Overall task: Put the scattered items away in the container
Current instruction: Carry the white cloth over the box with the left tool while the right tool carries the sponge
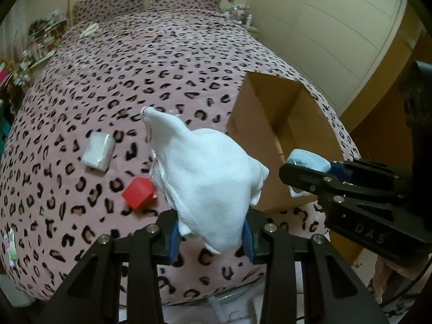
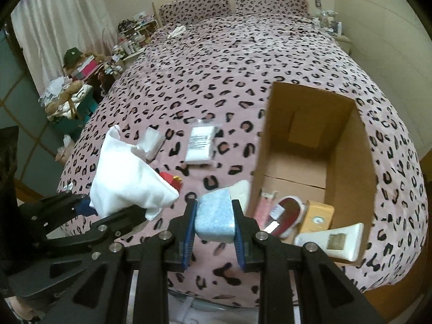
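Now, carry phase. Cardboard box [image 2: 310,145] sits open on the bed, ahead and right of the right gripper [image 2: 214,222], already holding several items. Left gripper [image 1: 210,232] pinches a white cloth pouch [image 1: 208,172]; right pinches a pale blue block [image 2: 214,217]. Clear the box's near wall before releasing, one load at a time. Red cube [image 1: 139,194] remains ahead-left.

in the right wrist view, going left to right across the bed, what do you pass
white cloth pouch → red block → barcoded white packet → pale blue sponge → open cardboard box
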A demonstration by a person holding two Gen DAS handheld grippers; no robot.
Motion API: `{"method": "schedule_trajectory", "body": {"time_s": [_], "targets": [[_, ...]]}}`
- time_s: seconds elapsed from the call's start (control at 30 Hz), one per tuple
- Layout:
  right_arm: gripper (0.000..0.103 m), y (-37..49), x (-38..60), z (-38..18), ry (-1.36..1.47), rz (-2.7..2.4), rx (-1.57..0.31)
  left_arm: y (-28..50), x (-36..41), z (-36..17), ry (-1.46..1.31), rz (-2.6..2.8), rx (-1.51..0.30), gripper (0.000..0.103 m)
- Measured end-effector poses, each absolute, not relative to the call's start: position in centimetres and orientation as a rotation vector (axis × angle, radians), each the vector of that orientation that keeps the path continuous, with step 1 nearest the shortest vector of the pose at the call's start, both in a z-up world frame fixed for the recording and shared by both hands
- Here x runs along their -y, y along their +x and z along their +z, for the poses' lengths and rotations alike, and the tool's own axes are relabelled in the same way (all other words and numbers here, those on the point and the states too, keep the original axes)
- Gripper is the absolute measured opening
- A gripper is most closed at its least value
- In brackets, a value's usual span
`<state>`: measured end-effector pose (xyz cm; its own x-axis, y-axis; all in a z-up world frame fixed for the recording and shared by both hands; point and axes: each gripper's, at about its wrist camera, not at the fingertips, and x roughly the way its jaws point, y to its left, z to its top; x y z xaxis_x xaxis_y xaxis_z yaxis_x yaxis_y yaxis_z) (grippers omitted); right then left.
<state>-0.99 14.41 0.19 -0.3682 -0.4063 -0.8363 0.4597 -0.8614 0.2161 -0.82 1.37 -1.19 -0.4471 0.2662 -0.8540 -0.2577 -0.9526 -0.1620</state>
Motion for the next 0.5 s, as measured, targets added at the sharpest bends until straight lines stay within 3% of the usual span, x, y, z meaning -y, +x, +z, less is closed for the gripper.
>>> {"method": "schedule_trajectory", "body": {"time_s": [0.5], "targets": [[0.025,-3.1,-21.1,-0.1,1.371,-2.306,-0.011,-2.2,-9.2,-1.4,-1.424,2.334,-0.108,0.037]]}}
